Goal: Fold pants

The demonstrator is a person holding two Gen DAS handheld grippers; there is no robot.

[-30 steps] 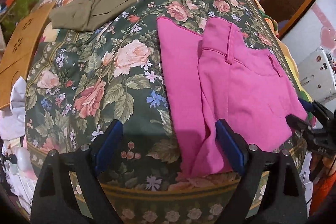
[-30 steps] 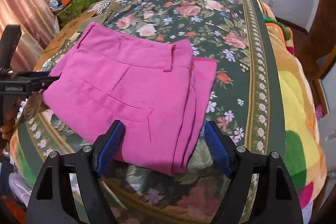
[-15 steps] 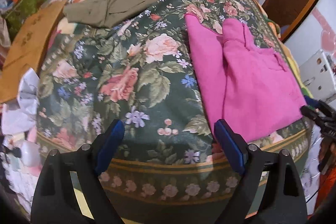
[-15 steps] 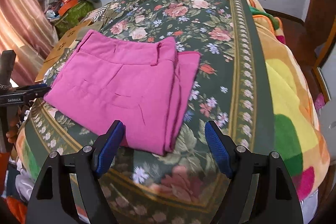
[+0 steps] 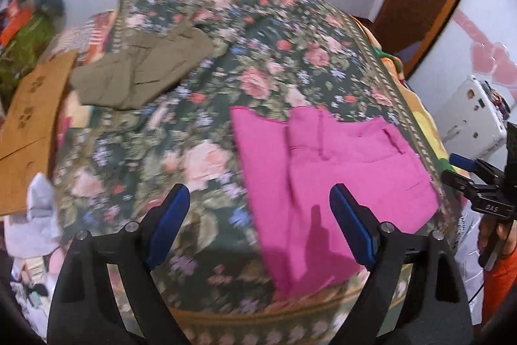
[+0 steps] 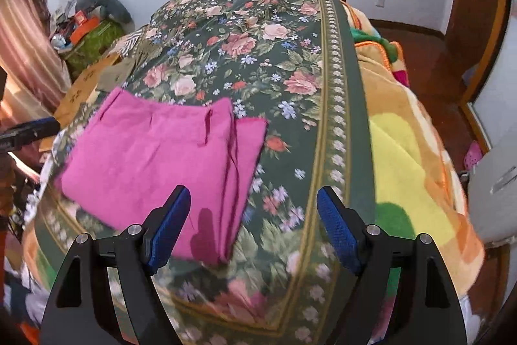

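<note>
Pink pants (image 5: 339,170) lie folded in a flat square near the front edge of the floral bed cover (image 5: 200,151); the right wrist view shows the same pink pants (image 6: 161,151) left of centre. My left gripper (image 5: 258,212) hangs open above the bed's front edge, its right finger over the pants' near corner and nothing between the pads. My right gripper (image 6: 253,215) is open too, raised above the pants' right fold and holding nothing. At the left wrist view's right edge the right gripper (image 5: 465,170) shows, held by a hand.
Folded olive pants (image 5: 142,70) rest at the bed's far left. A cardboard box (image 5: 29,118) and clutter stand left of the bed, a white appliance (image 5: 475,118) to the right. In the right wrist view a colourful blanket (image 6: 410,157) covers the bed's right side.
Both grippers have lifted and drawn back from the pink pants, so more of the bed and room shows. The pants stay folded and lie still.
</note>
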